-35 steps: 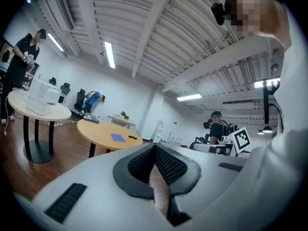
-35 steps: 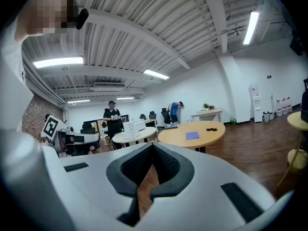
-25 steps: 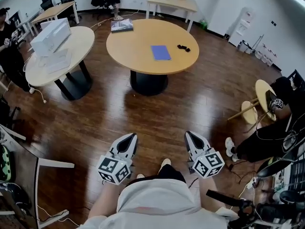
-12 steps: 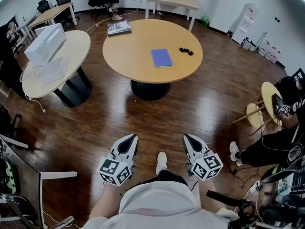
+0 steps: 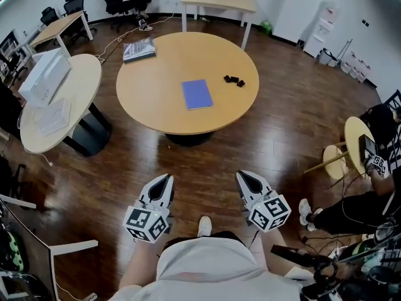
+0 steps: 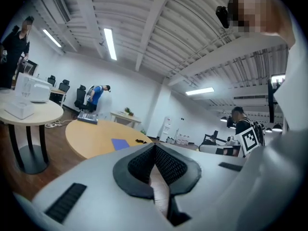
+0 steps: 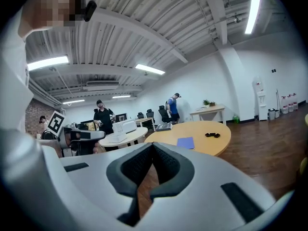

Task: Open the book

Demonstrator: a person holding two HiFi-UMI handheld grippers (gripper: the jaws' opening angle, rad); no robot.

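Observation:
A closed blue book (image 5: pixel 197 94) lies flat near the middle of a round wooden table (image 5: pixel 150 108), well ahead of me across the wooden floor. It also shows small and far off as the blue book (image 6: pixel 120 143) in the left gripper view and the blue book (image 7: pixel 185 142) in the right gripper view. My left gripper (image 5: pixel 164 179) and right gripper (image 5: pixel 244 175) hang side by side close to my body, far short of the table. Each is shut with nothing in it; the pads of the left gripper (image 6: pixel 155 146) and the right gripper (image 7: pixel 153 144) meet at the tips.
Small black items (image 5: pixel 233 79) and a grey stack of magazines (image 5: pixel 139 49) also lie on the round table. A second round table (image 5: pixel 78 83) with a white box (image 5: pixel 44 74) stands at the left. At the right a seated person (image 5: pixel 366 190) and a small stool (image 5: pixel 354 137).
The round table with the blue book has come nearer and shifted slightly left in view as I walk toward it. Both grippers stay shut and low.

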